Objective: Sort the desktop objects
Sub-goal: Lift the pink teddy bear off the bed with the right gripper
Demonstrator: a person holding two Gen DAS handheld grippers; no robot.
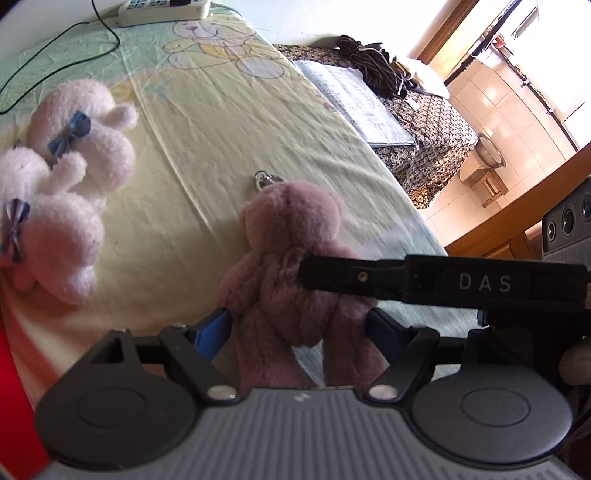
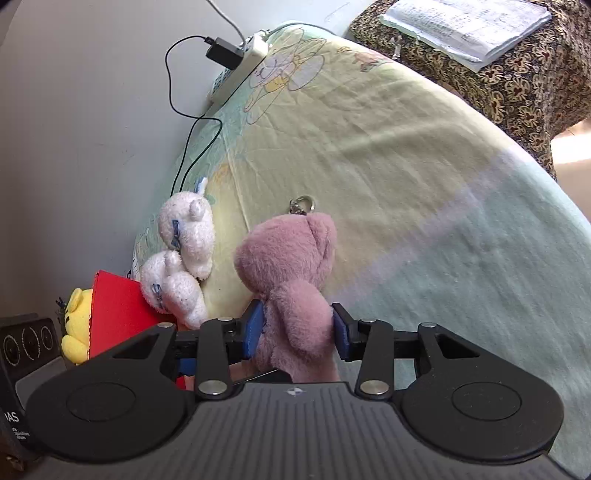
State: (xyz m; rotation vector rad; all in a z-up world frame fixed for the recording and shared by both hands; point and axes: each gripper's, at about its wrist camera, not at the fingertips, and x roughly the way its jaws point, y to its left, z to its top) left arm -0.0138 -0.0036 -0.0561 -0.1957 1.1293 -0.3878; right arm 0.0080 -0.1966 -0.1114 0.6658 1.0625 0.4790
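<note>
A pink teddy bear (image 1: pixel 291 221) (image 2: pixel 284 254) with a metal key ring (image 1: pixel 263 180) on its head stands upright over the yellow-green bed sheet (image 1: pixel 221 122). My left gripper (image 1: pixel 299 325) is shut on its lower body, with a blue pad pressing each side. My right gripper (image 2: pixel 297 328) also has the bear between its blue pads, which touch the fur at its middle. In the left wrist view, one black finger (image 1: pixel 332 275) of the right gripper lies across the bear's front. Two white teddy bears (image 1: pixel 85 140) (image 2: pixel 188 229) with blue bows lie together to the left.
A yellow plush (image 2: pixel 77 325) and a red box (image 2: pixel 118 314) sit at the sheet's near left edge. A white power strip (image 1: pixel 162 9) with a black cable lies by the wall. An open book (image 2: pixel 465 26) rests on a patterned cloth beyond the bed.
</note>
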